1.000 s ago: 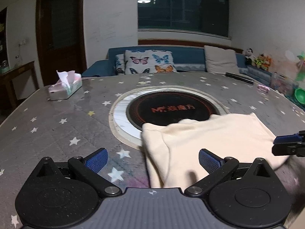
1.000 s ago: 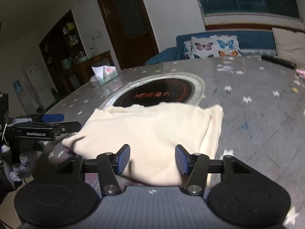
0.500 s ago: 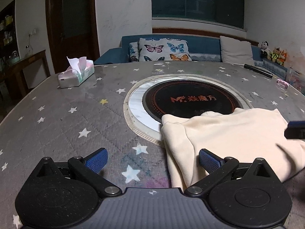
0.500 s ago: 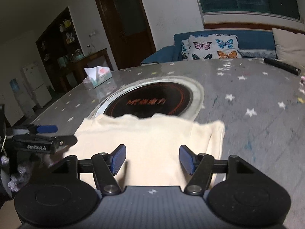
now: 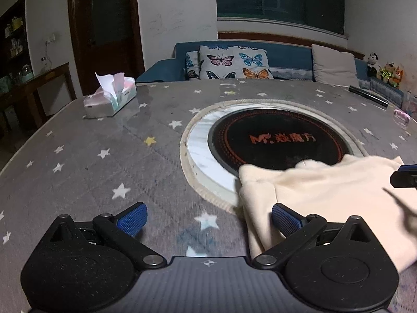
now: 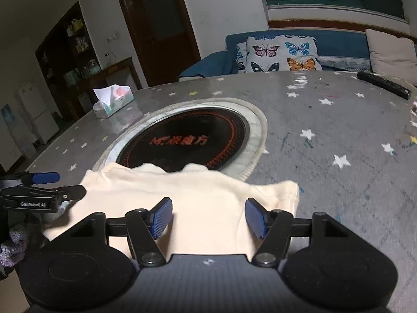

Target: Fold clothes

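From the left wrist view we see the left gripper (image 5: 207, 217) with its jaws spread wide over the star-printed grey counter (image 5: 86, 156), nothing between them. Its right blue ribbed pad sits above the left edge of a cream garment (image 5: 323, 187). Only this view shows the small toys (image 5: 385, 70) at the far right.

From the right wrist view we see the right gripper (image 6: 208, 217), jaws apart and holding nothing, hovering above the same garment (image 6: 208, 198). Only here do a dark shelving unit (image 6: 70, 49) and the person's gloved hand (image 6: 13, 242) appear, at the left.

The garment is soft, matte, folded into a rough rectangle. Its long axis runs left to right along the near counter edge. Its far edge overlaps a round, glossy black cooktop (image 6: 182, 138) ringed in pale marble. A tissue box (image 6: 112, 100) stands far left, and a long black remote (image 6: 383, 84) far right.
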Motion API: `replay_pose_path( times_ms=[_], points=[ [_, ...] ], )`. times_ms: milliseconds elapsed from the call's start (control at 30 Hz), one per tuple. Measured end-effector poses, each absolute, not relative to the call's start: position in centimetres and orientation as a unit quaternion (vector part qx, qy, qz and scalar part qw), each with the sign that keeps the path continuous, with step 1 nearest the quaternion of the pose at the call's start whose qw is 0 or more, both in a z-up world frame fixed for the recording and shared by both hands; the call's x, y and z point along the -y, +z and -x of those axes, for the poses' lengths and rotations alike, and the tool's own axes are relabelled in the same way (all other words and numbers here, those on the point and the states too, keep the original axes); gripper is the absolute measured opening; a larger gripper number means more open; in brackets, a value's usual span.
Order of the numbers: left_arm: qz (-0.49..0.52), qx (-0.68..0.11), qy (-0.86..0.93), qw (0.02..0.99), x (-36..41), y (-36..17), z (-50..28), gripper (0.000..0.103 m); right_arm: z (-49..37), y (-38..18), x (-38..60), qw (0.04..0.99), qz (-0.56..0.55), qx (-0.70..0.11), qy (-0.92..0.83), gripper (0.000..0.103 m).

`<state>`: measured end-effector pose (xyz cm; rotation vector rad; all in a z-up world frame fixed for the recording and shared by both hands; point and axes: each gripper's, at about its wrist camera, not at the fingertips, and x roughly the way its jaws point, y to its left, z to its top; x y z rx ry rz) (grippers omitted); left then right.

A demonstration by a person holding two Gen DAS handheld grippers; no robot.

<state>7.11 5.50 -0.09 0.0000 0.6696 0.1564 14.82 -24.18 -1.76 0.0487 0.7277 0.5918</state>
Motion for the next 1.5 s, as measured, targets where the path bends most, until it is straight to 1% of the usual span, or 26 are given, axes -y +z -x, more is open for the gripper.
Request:
replay_pose_path(
  times_ms=[200, 467, 700, 767, 1000, 1167, 1500],
  points=[
    [-0.017, -0.341, 0.076, 0.937, -5.0, -0.5, -8.9, 0.103, -16.2, -2.0, 22.6, 0.895, 0.000, -0.352, 0.273, 0.066],
    [-0.040, -0.332, 0.039, 0.942, -3.7, 1.0, -10.3, 0.103, -16.9, -0.9, 21.3, 0.903, 0.051, -0.338, 0.262, 0.066],
    [-0.089, -0.368, 0.033, 0.925, -2.3, -0.3, -13.3, 0.103, -18.1, -2.1, 20.0, 0.901, 0.096, -0.352, 0.234, 0.066],
    [-0.097, -0.376, 0.034, 0.921, -2.2, -0.7, -13.9, 0.103, -18.2, -2.5, 19.9, 0.900, 0.100, -0.357, 0.228, 0.071],
    [-0.097, -0.376, 0.028, 0.921, -2.4, -1.1, -14.3, 0.103, -18.2, -1.5, 21.1, 0.910, 0.091, -0.341, 0.218, 0.071],
    [-0.092, -0.376, 0.029, 0.922, -2.4, -1.0, -14.5, 0.103, -18.8, -2.4, 21.6, 0.909, 0.099, -0.351, 0.203, 0.071],
    [-0.058, -0.353, 0.060, 0.932, -4.6, 0.8, -13.1, 0.103, -15.5, -0.2, 20.4, 0.908, 0.115, -0.319, 0.245, 0.071]
  ],
)
